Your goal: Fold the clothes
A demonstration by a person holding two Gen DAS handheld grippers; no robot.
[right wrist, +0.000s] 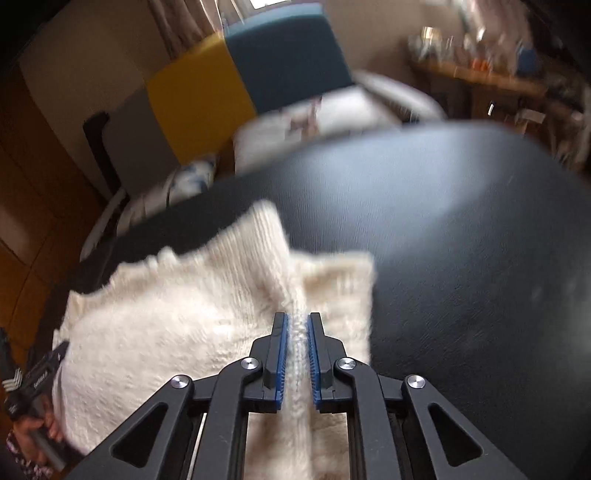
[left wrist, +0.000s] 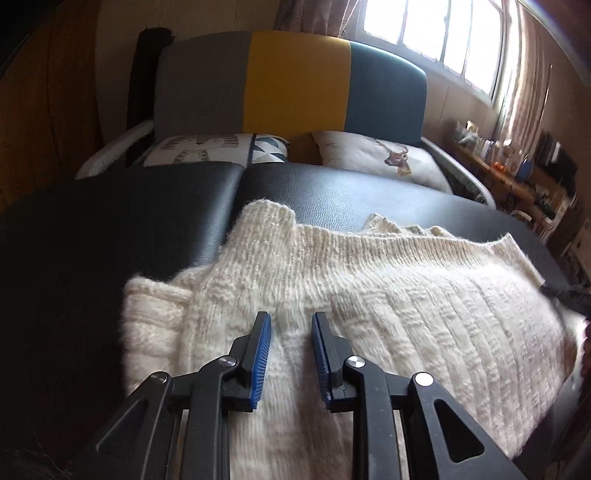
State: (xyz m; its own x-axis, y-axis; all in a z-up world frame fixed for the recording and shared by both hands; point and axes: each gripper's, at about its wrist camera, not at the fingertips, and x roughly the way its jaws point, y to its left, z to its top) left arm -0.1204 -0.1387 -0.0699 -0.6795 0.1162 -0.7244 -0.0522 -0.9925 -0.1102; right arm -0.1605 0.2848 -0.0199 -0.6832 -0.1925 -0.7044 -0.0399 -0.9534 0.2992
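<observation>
A cream knitted sweater (left wrist: 406, 295) lies partly folded on a black padded surface (left wrist: 332, 192). My left gripper (left wrist: 291, 317) hovers just over the sweater's left part, its blue-padded jaws open with nothing between them. In the right wrist view, which is motion-blurred, my right gripper (right wrist: 296, 317) is shut on a raised ridge of the sweater (right wrist: 166, 325) near its right edge. The right gripper's body shows at the far right of the left wrist view, at the sweater's edge. A hand (right wrist: 33, 435) holding the left gripper's handle shows at the lower left of the right wrist view.
Beyond the black surface stand a grey, yellow and teal headboard (left wrist: 295, 85) and two printed pillows (left wrist: 380, 155). A cluttered wooden shelf (left wrist: 517, 173) runs along the right wall under a bright window (left wrist: 436, 33). Bare black padding (right wrist: 461, 258) extends right of the sweater.
</observation>
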